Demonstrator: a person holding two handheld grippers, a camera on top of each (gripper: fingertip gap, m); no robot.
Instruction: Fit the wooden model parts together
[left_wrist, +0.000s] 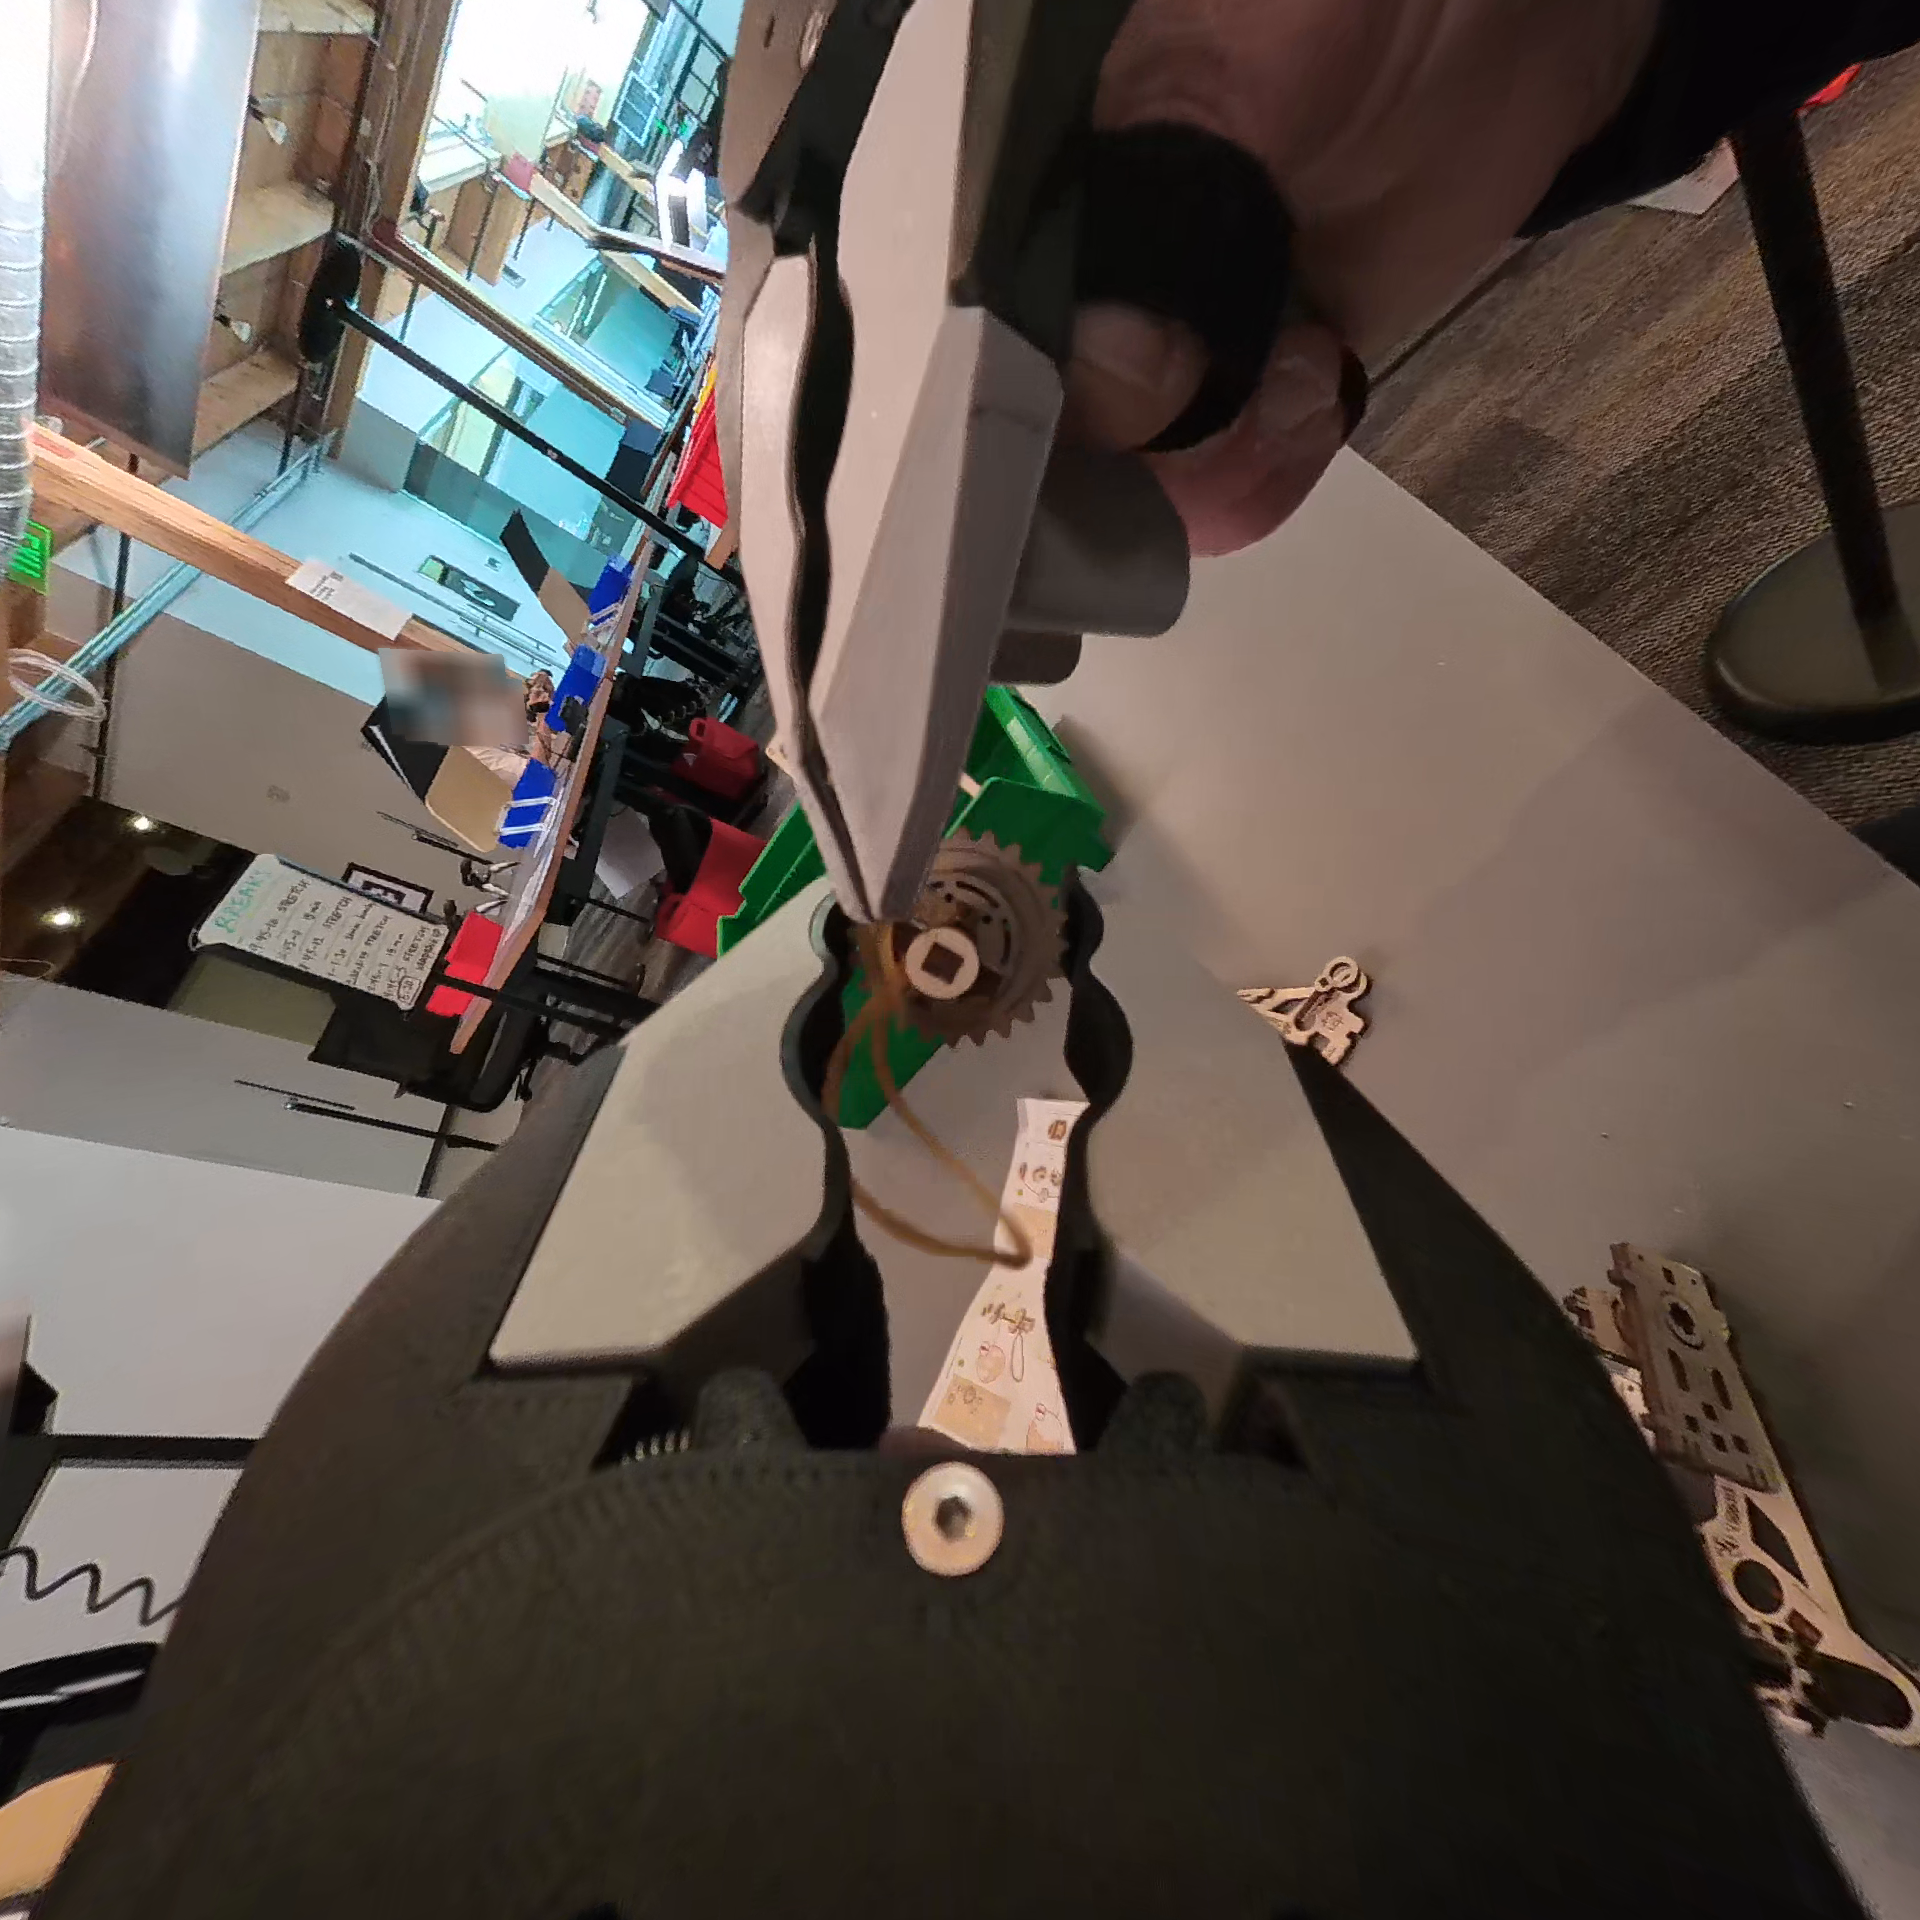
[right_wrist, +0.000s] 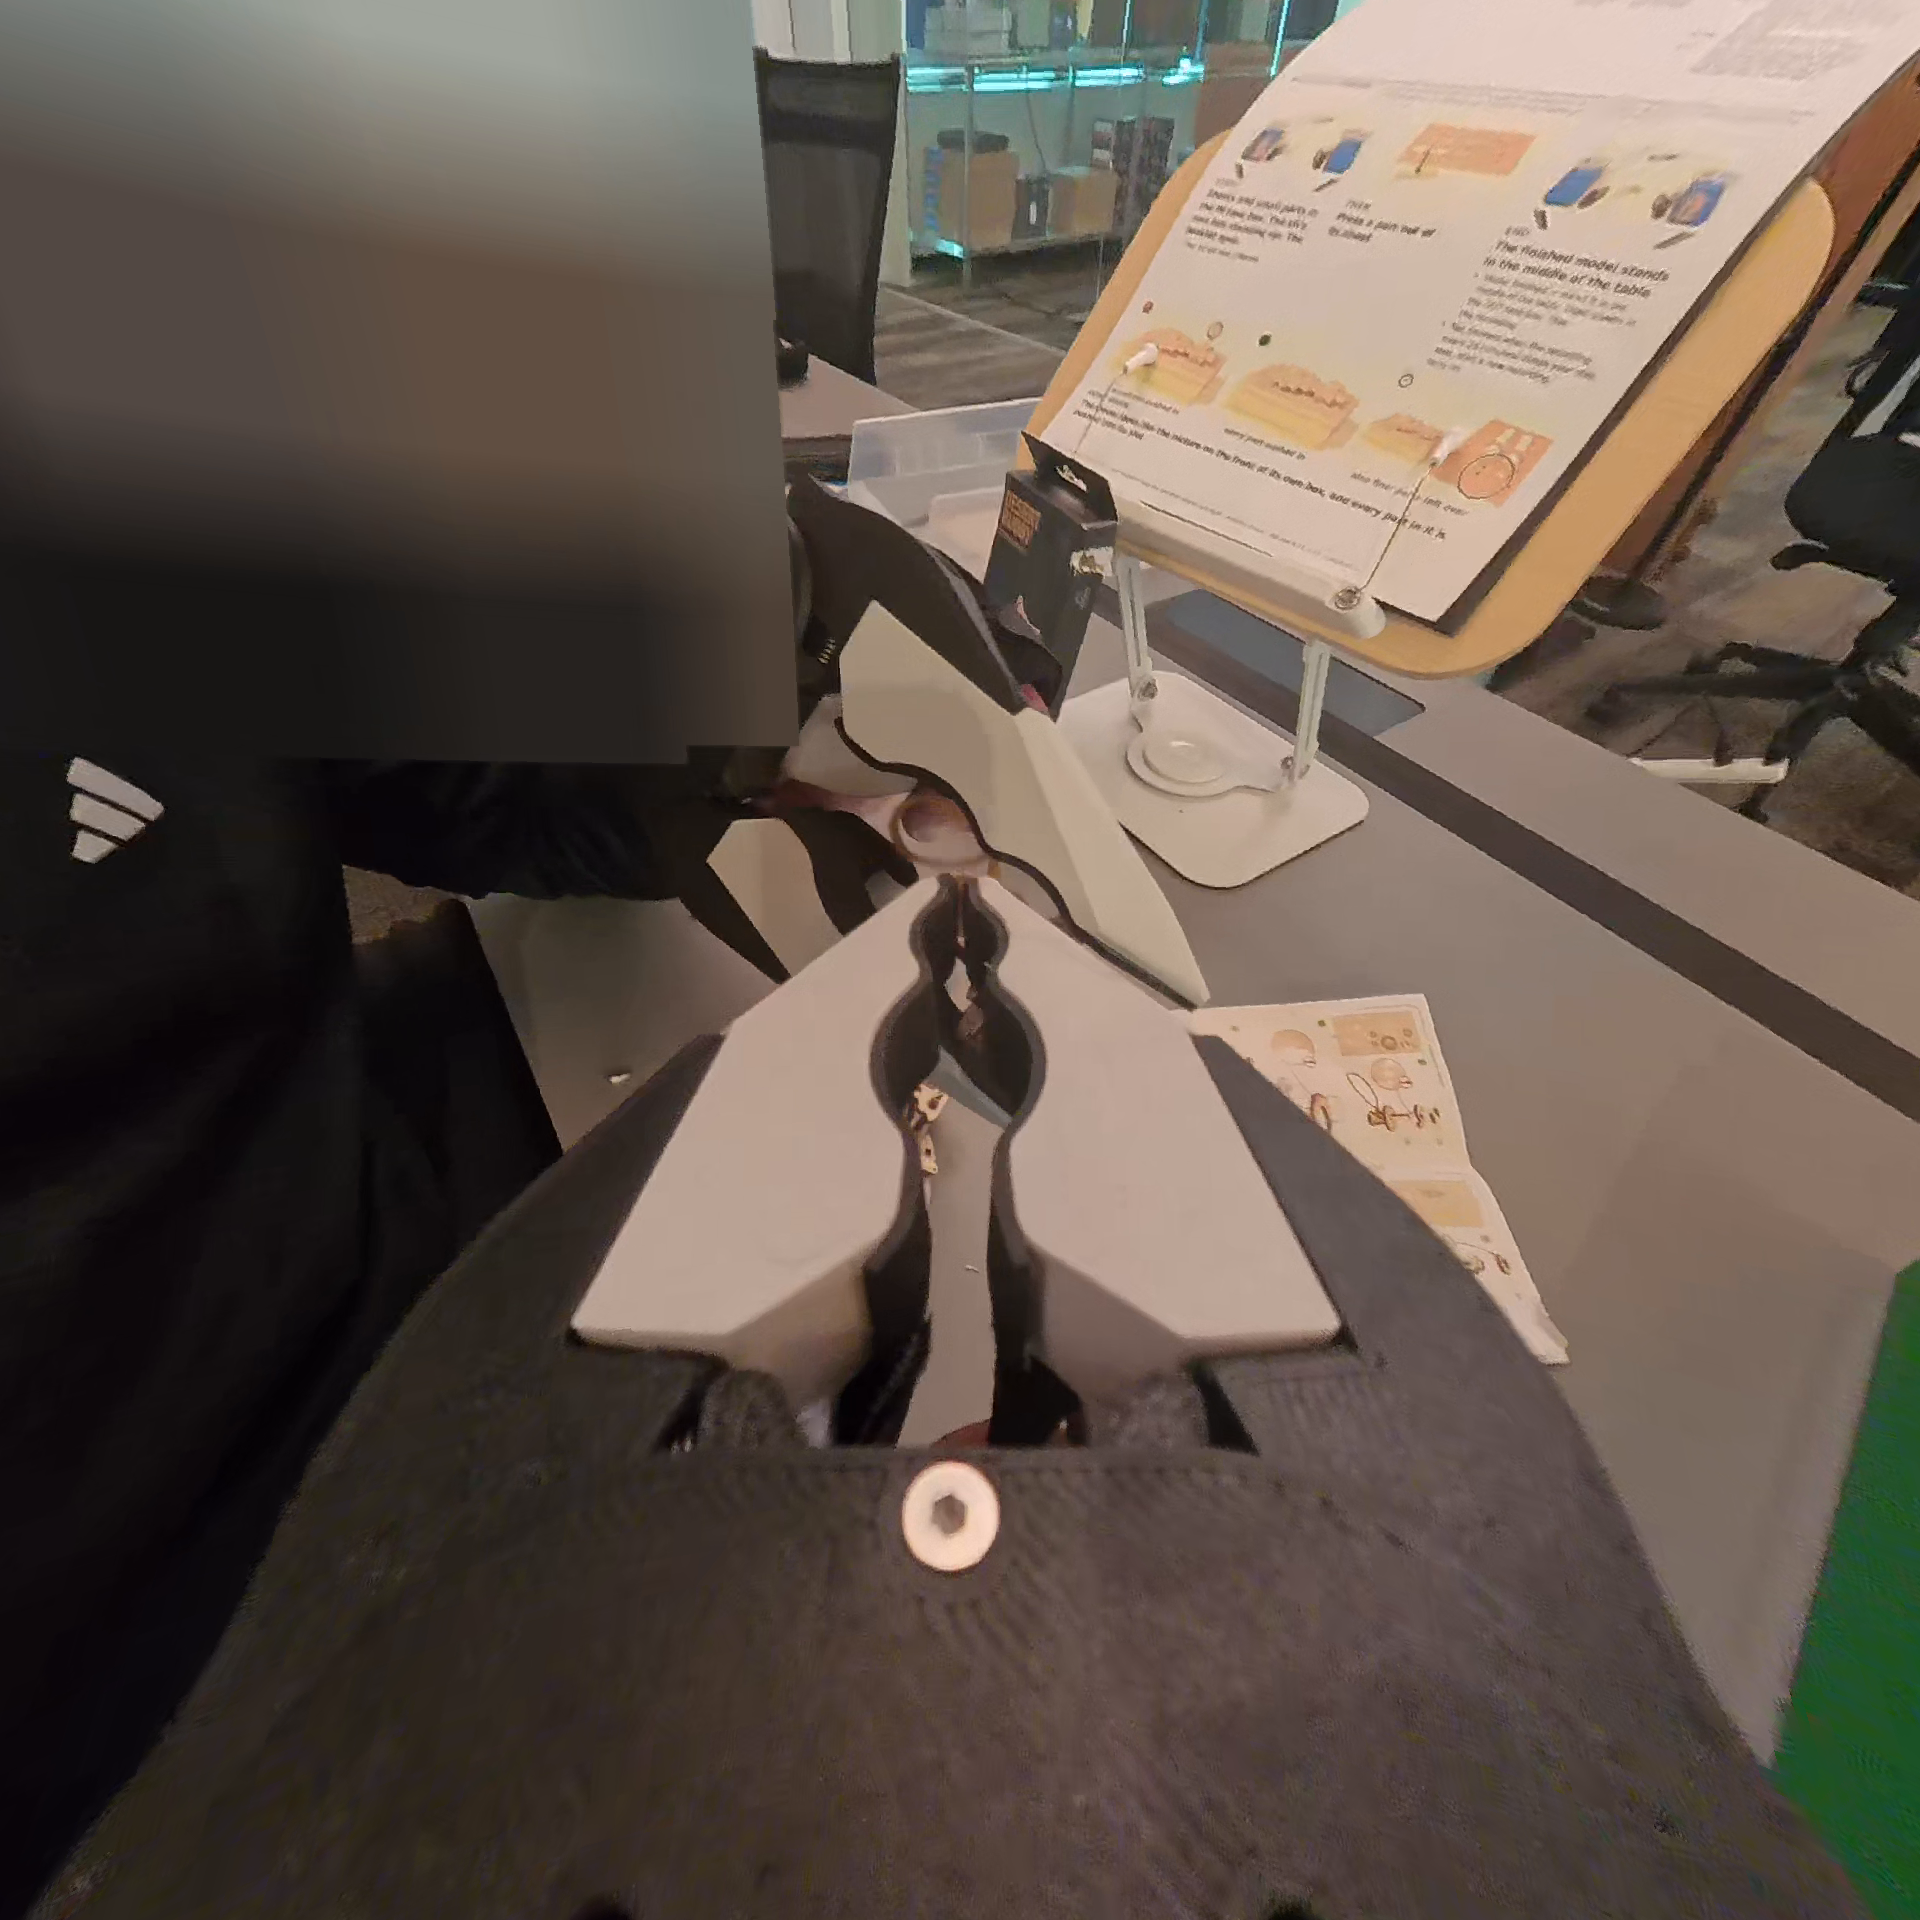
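Note:
My left gripper (left_wrist: 951, 935) is shut on a small wooden gear wheel (left_wrist: 997, 935) with a white square-holed hub, held up above the grey table (left_wrist: 1507, 935). My right gripper (left_wrist: 871, 912) comes in from above, its tips pinched shut on a brown rubber band (left_wrist: 935, 1195) at the gear's hub; the band's loop hangs down between the left fingers. In the right wrist view the right gripper (right_wrist: 951, 881) meets the round part (right_wrist: 930, 826) held in the left gripper's fingers (right_wrist: 1039, 821), and the band (right_wrist: 966, 977) shows in the gap.
A green bin (left_wrist: 1023, 790) stands behind the gear. A folded instruction sheet (right_wrist: 1382, 1122) lies on the table, with wooden part sheets (left_wrist: 1683, 1371) and a small loose part (left_wrist: 1314, 1003) nearby. A stand holding a page (right_wrist: 1455, 312) and a dark box (right_wrist: 1049, 551) stand at the back. Across from one pair of fingers to the other is roughly 5 centimetres.

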